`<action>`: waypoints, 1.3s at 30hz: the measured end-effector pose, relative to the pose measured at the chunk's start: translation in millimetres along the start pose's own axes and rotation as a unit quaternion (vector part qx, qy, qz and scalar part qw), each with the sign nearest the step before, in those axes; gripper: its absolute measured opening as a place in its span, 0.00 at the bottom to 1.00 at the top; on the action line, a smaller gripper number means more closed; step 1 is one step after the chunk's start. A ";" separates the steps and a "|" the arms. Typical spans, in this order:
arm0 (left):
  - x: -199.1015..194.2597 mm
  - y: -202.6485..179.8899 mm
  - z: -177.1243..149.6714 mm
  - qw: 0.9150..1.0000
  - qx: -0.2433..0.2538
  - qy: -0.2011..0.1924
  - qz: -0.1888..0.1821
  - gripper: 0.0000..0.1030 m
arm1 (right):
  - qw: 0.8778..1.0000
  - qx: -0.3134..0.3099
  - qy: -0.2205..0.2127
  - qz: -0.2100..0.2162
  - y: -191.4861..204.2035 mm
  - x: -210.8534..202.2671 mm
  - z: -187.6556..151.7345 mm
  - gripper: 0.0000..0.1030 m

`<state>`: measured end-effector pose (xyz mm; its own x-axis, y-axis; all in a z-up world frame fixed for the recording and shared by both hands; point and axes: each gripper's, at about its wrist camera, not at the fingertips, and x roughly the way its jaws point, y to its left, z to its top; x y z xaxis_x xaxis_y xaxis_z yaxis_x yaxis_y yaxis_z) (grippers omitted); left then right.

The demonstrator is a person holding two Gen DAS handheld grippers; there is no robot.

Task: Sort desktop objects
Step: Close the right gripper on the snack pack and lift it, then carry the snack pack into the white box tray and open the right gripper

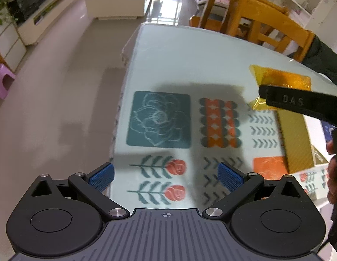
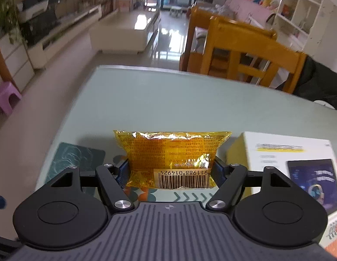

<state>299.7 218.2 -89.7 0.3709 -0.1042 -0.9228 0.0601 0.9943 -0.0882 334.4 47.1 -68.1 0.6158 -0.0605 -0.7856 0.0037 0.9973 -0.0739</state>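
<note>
My right gripper [image 2: 170,171] is shut on a yellow snack packet [image 2: 170,154] with a barcode and holds it above the table. The packet also shows in the left wrist view [image 1: 283,80], held by the right gripper [image 1: 264,94] at the far right. My left gripper [image 1: 166,174] is open and empty, with its blue pads [image 1: 102,176] wide apart over the patterned mat [image 1: 181,130]. A white and yellow box [image 2: 285,161] lies on the table to the right of the packet; its yellow side shows in the left wrist view [image 1: 296,139].
The pale green table [image 2: 168,100] has its left edge close to the mat. Wooden chairs [image 2: 244,58] stand at the far side. A dark sleeve [image 2: 320,87] lies at the far right. A purple stool [image 2: 5,95] stands on the floor at the left.
</note>
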 end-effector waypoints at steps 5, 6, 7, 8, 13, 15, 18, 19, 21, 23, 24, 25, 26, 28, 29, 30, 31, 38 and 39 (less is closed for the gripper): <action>-19.1 -25.7 -13.4 1.000 0.015 -0.015 -0.008 1.00 | 1.000 0.009 -0.022 -0.012 -21.0 -40.3 -3.3 0.88; -21.9 -30.7 -16.9 1.000 0.017 -0.015 -0.009 1.00 | 0.999 0.012 -0.026 -0.015 -25.4 -48.7 -5.2 0.88; -24.7 -35.8 -20.5 1.000 0.018 -0.016 -0.010 1.00 | 0.999 0.015 -0.030 -0.017 -31.3 -55.2 -7.9 0.88; -27.6 -41.1 -24.2 1.000 0.020 -0.016 -0.012 1.00 | 0.999 0.019 -0.032 -0.019 -37.3 -62.1 -11.8 0.88; -36.4 -71.4 -45.0 0.999 0.036 -0.012 -0.012 1.00 | 0.998 0.041 -0.037 -0.025 -71.0 -93.8 -40.1 0.88; -38.2 -83.1 -53.1 0.999 0.043 -0.009 -0.010 1.00 | 0.998 0.051 -0.034 -0.025 -84.2 -102.5 -54.2 0.88; -40.6 -100.4 -64.9 0.999 0.053 -0.004 -0.004 1.00 | 0.997 0.062 -0.028 -0.035 -107.2 -115.1 -75.4 0.88; -41.6 -105.9 -68.9 0.998 0.056 -0.003 -0.002 1.00 | 0.997 0.062 -0.026 -0.039 -113.1 -118.8 -82.1 0.88; -45.0 -115.8 -76.8 0.998 0.061 -0.003 0.004 1.00 | 0.997 0.062 -0.021 -0.046 -124.2 -126.0 -95.2 0.88; -48.3 -125.4 -84.8 0.998 0.065 -0.002 0.011 1.00 | 0.997 0.064 -0.016 -0.049 -135.6 -133.2 -108.6 0.88; -49.8 -129.2 -89.3 0.998 0.066 -0.001 0.013 1.00 | 0.996 0.069 -0.014 -0.047 -140.2 -137.4 -116.1 0.88; -51.2 -133.0 -93.8 0.998 0.066 0.000 0.016 1.00 | 0.996 0.075 -0.011 -0.043 -146.0 -141.1 -123.3 0.88; -52.6 -136.7 -98.3 0.998 0.067 0.001 0.018 1.00 | 0.996 0.076 -0.008 -0.039 -149.9 -144.1 -129.5 0.88; -54.9 -142.7 -107.5 0.998 0.064 0.003 0.023 1.00 | 0.996 0.078 -0.002 -0.032 -156.4 -150.3 -141.8 0.88; -55.9 -145.7 -112.0 0.998 0.063 0.005 0.026 1.00 | 0.996 0.079 0.001 -0.028 -159.6 -153.6 -148.1 0.88; -57.0 -148.8 -116.6 0.998 0.061 0.006 0.028 1.00 | 0.997 0.078 0.004 -0.024 -162.8 -156.2 -153.5 0.88; -58.0 -151.7 -121.0 0.998 0.060 0.007 0.030 1.00 | 0.997 0.078 0.006 -0.020 -164.7 -160.3 -158.7 0.88; -66.9 -167.9 -146.3 0.998 0.040 0.009 0.050 1.00 | 0.997 0.071 0.007 0.007 -184.5 -184.5 -190.0 0.88; -68.0 -169.0 -149.2 0.998 0.036 0.009 0.052 1.00 | 0.997 0.072 0.010 0.012 -189.0 -186.6 -195.7 0.88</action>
<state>126.1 60.7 -68.0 0.3616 0.0004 -0.9323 0.0895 0.9954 0.0352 64.6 -138.4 -27.7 0.6006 -0.0366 -0.7987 0.1043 0.9940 0.0328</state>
